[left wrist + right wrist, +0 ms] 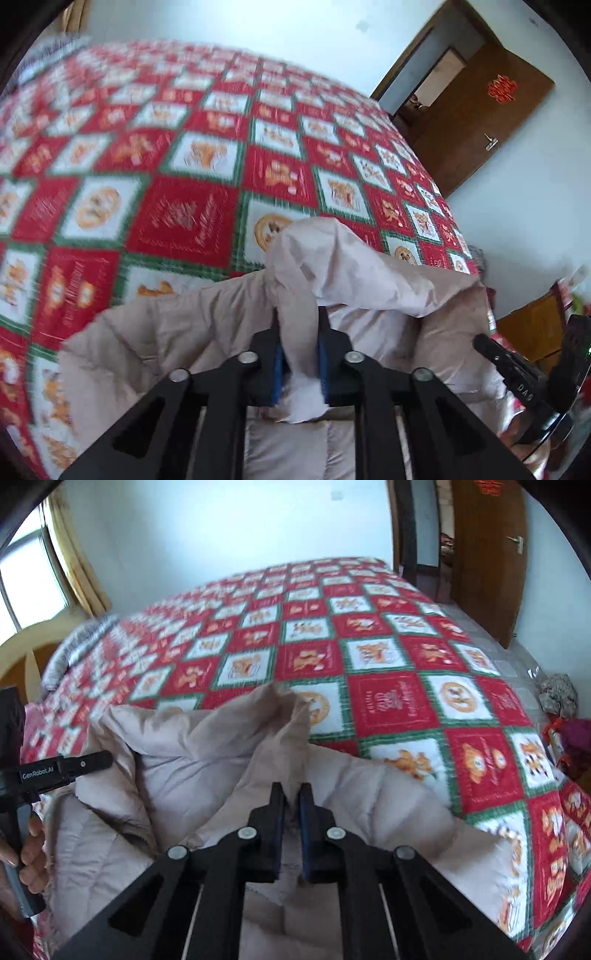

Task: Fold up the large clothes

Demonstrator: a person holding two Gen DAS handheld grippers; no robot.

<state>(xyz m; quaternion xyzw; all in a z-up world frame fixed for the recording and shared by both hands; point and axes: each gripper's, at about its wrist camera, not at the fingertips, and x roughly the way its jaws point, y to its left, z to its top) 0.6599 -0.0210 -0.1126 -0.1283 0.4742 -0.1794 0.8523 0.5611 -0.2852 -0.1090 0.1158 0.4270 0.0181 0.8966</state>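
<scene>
Left gripper (298, 314), at 6 o'clock of its own view: pads pinching a bunched fold of beige coat (155, 332), fabric rising in a crumpled peak toward 12 o'clock beyond the fingertips. Right gripper (291, 794), at 6 o'clock of its view: pads likewise pressed on a raised ridge of the same coat (192, 746). Coat spread puffy and quilted over the near edge of a bed, on a red, white and green checked quilt (391, 701). Left gripper's body seen at 9 o'clock in the right view, a hand (31, 853) wrapped around its handle. Brown door (487, 554) open at 1 o'clock. Window (26, 579) and yellow curtain (77, 554) at 10 o'clock.
</scene>
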